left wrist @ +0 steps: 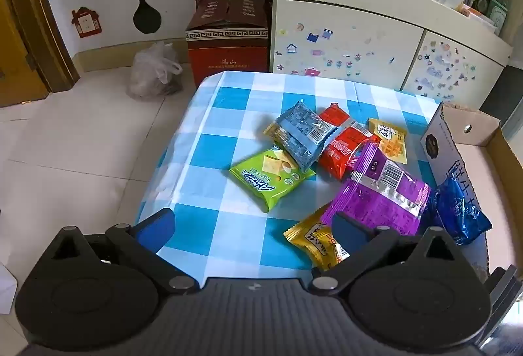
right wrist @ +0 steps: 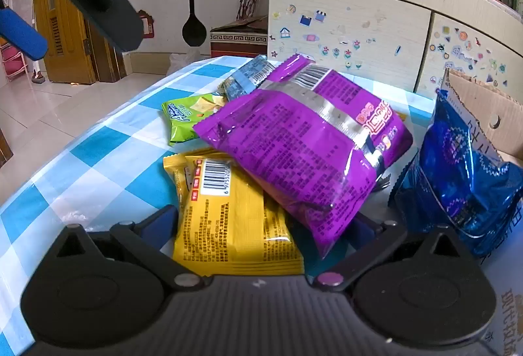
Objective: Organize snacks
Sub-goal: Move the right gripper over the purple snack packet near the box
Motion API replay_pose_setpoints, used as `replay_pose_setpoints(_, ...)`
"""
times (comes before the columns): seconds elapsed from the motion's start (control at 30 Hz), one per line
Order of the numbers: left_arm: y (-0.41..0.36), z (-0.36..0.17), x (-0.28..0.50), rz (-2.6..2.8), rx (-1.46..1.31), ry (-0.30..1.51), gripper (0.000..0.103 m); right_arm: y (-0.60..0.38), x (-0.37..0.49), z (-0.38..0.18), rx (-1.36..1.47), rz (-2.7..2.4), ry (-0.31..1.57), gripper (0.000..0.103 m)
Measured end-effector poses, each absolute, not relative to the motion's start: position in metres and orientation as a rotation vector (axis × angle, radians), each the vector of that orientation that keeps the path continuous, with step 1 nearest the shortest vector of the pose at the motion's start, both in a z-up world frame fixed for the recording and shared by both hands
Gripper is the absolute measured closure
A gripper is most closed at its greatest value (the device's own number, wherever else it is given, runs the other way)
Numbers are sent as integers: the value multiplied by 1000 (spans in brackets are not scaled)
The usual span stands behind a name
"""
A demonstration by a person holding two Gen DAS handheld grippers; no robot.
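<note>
The worktop (left wrist: pixel 228 114), under a blue-and-white checked cloth, carries a loose heap of snack packets toward its right side. Largest of them is the purple bag (left wrist: pixel 379 195), glossy, with a silver seam and a barcode facing up; it lies tilted across the heap, its lower end resting on a yellow packet (right wrist: pixel 228 212) whose barcode and fine print also face up. To its right a dark blue foil bag (left wrist: pixel 457 209) leans against the wall of an open cardboard box (left wrist: pixel 483 130) at the worktop's right edge. Farther back lie a green packet (left wrist: pixel 264 179) with crackers pictured on it, a grey-blue packet (left wrist: pixel 300 133) overlapping it, a red packet (left wrist: pixel 343 150) and a small yellow waffle packet (left wrist: pixel 389 140), all touching or overlapping.

The left gripper (left wrist: pixel 258 225) hangs above the near edge of the worktop, its fingers (left wrist: pixel 157 225) spread wide with nothing between them. The right gripper (right wrist: pixel 261 225) is low at the heap, its fingers (right wrist: pixel 160 222) released and wide; the yellow packet and the purple bag's corner lie between them, and the purple bag covers much of the yellow one.

Behind the worktop stand a cream cabinet (left wrist: pixel 343 39) covered in stickers, a red carton (left wrist: pixel 228 42) and a plastic bag (left wrist: pixel 153 71) on the tiled floor.
</note>
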State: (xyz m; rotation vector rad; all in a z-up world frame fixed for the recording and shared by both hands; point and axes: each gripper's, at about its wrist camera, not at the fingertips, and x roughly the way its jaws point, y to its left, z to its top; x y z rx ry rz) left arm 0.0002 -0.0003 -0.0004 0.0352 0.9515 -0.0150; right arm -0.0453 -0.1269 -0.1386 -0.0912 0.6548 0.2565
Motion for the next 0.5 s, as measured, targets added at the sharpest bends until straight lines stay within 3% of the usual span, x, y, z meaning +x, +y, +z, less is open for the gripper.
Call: replay_pose_setpoints(0.5,0,-4,2,-32,15,984,0,-127,-45,-138,-91,256,656,0)
